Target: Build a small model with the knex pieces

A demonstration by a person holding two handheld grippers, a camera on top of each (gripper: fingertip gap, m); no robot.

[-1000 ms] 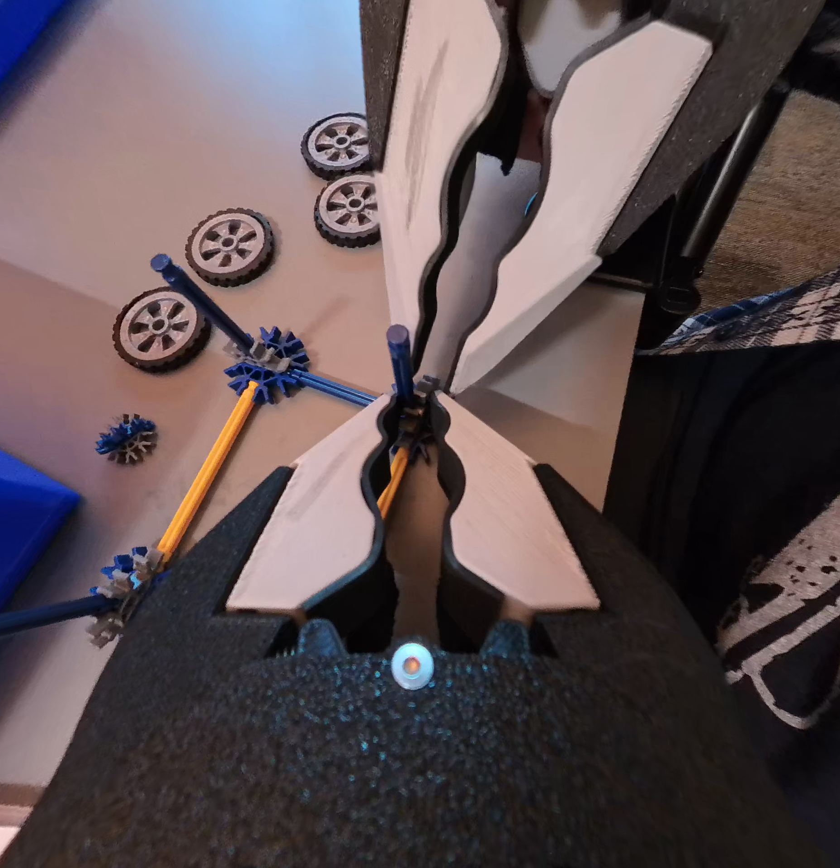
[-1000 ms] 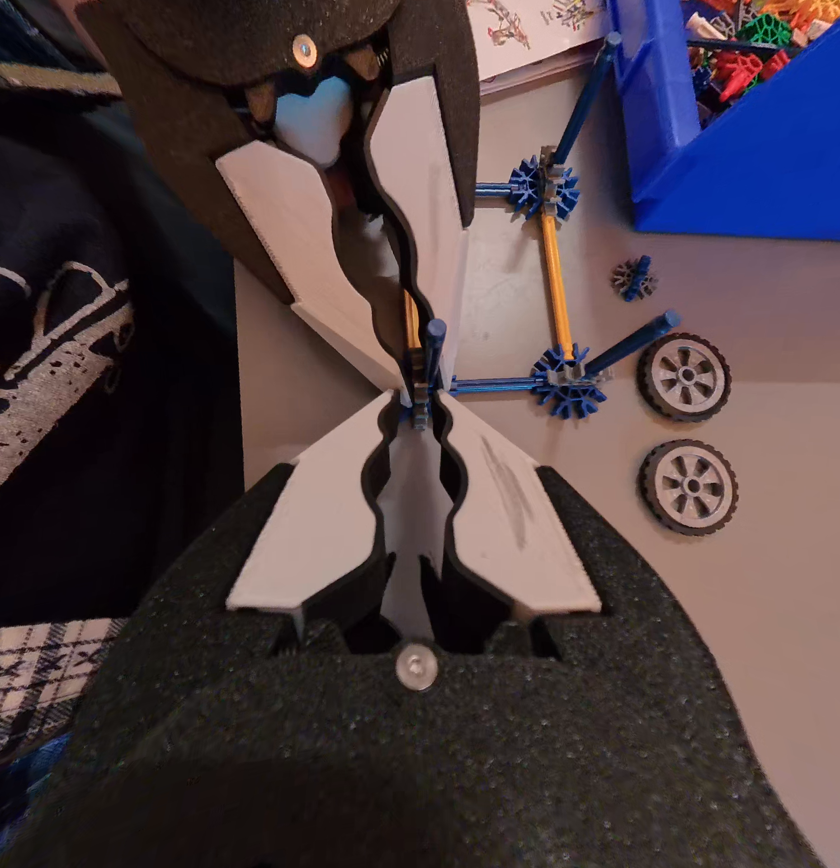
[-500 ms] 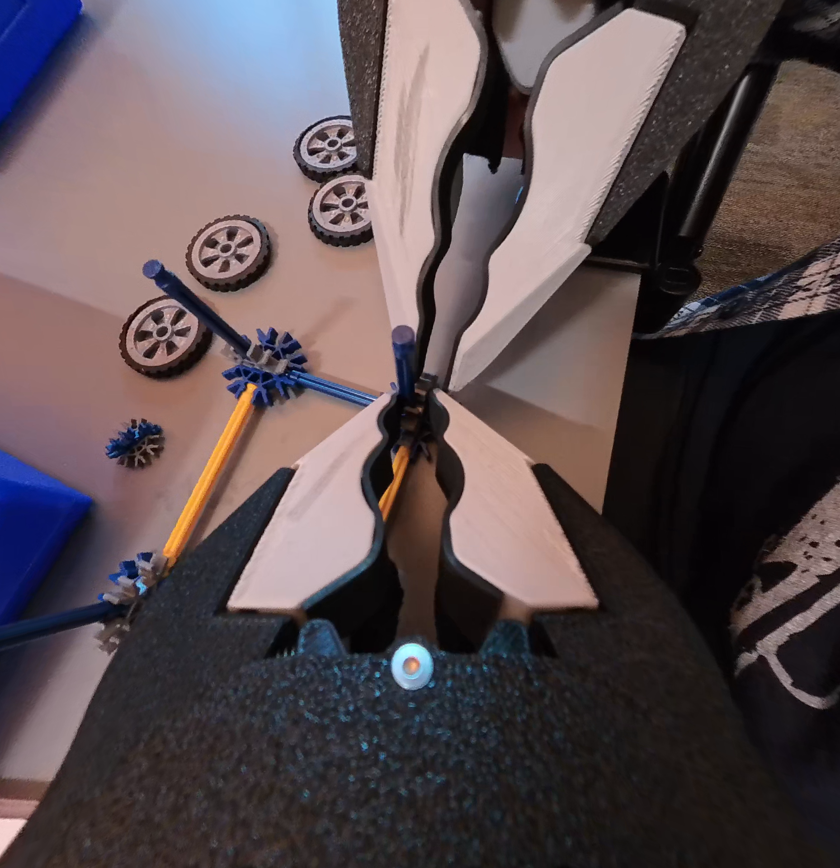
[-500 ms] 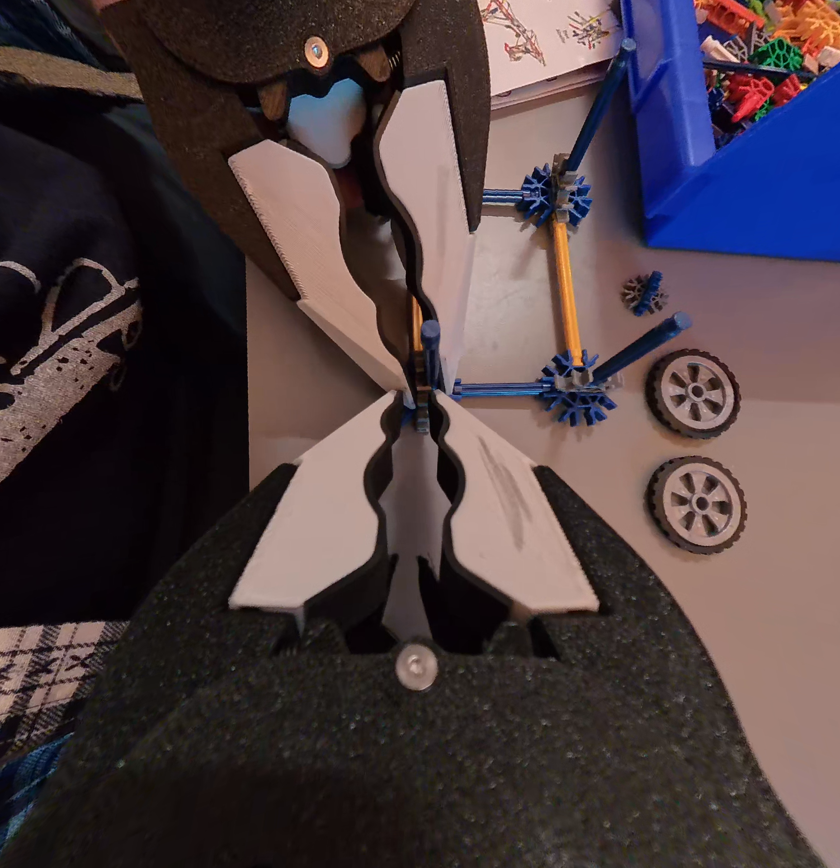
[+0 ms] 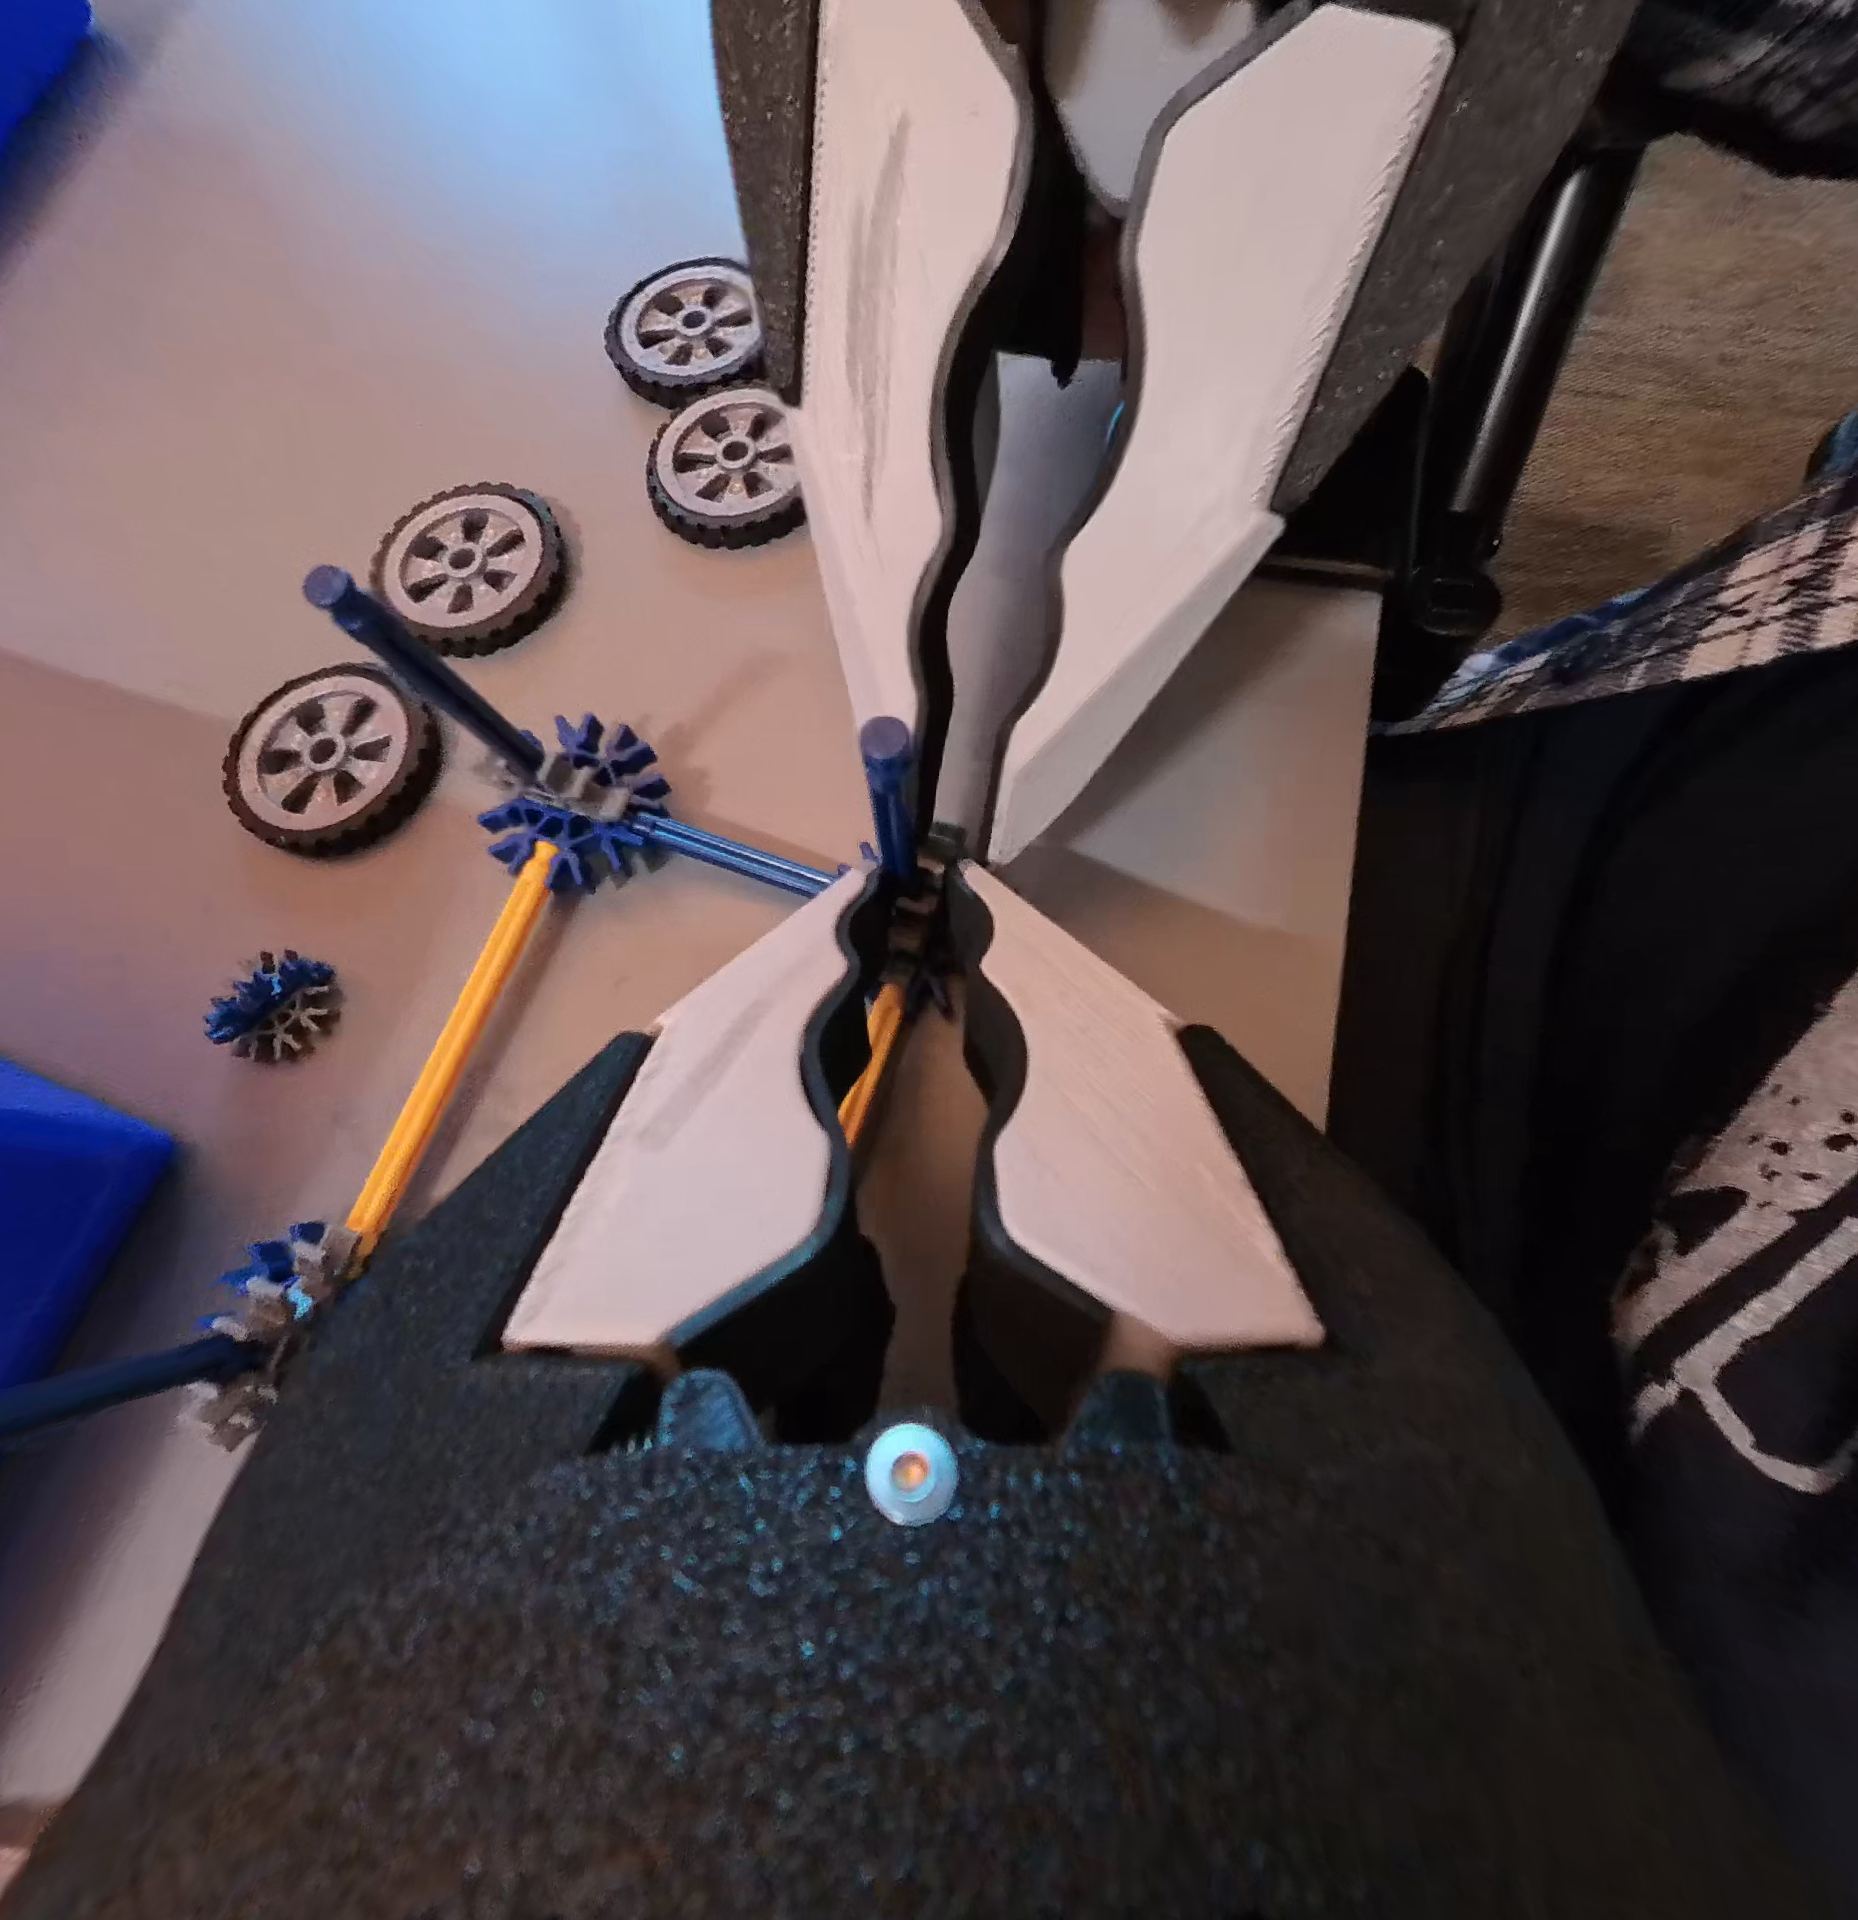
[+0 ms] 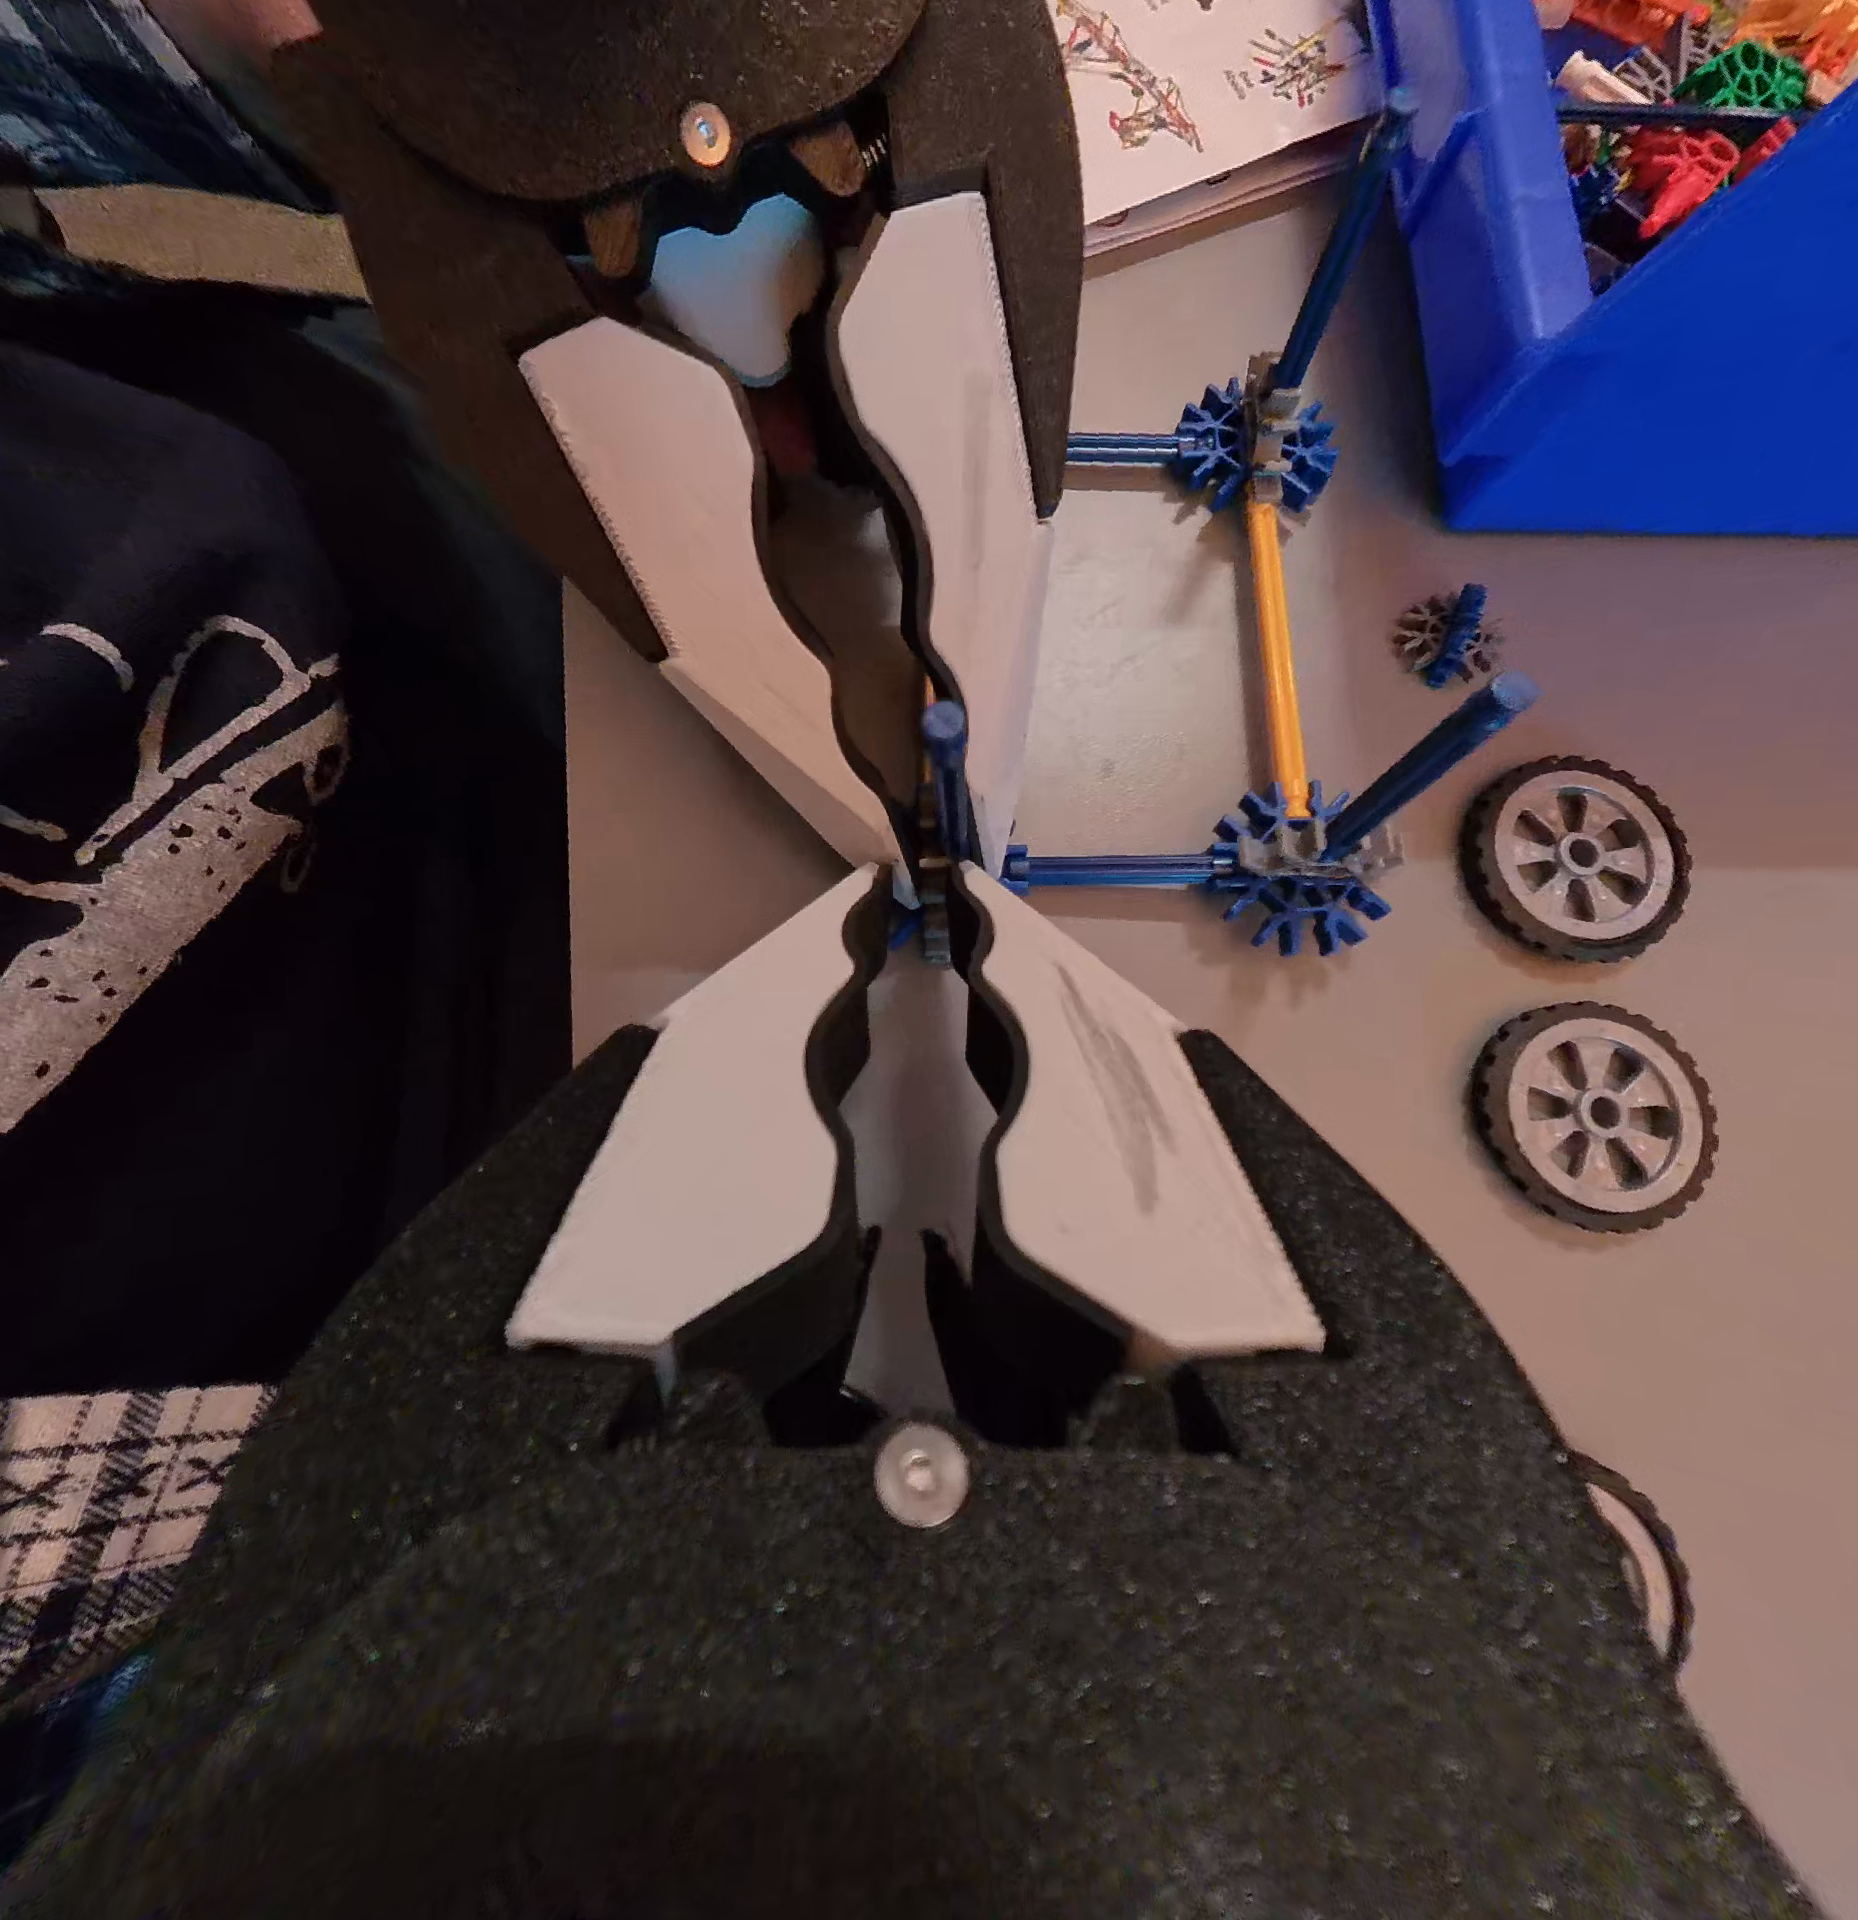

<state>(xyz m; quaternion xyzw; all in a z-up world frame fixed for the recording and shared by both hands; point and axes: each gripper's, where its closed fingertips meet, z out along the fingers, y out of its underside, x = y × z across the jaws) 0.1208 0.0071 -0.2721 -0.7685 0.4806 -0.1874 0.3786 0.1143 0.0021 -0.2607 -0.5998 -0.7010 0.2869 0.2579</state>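
Both the left tongs (image 5: 909,914) and the right tongs (image 6: 930,894) were pinched nearly closed, tip to tip, on one corner connector (image 6: 930,925) of a rod frame (image 6: 1273,665) lying at the worktop (image 6: 1268,1351) edge, a short blue rod (image 6: 946,769) standing up from that corner. The frame showed three visible snowflake corners and two yellow rods. Four wheels (image 5: 327,758) and one loose connector (image 5: 272,1008) lay unattached near a blue bin (image 6: 1683,416).
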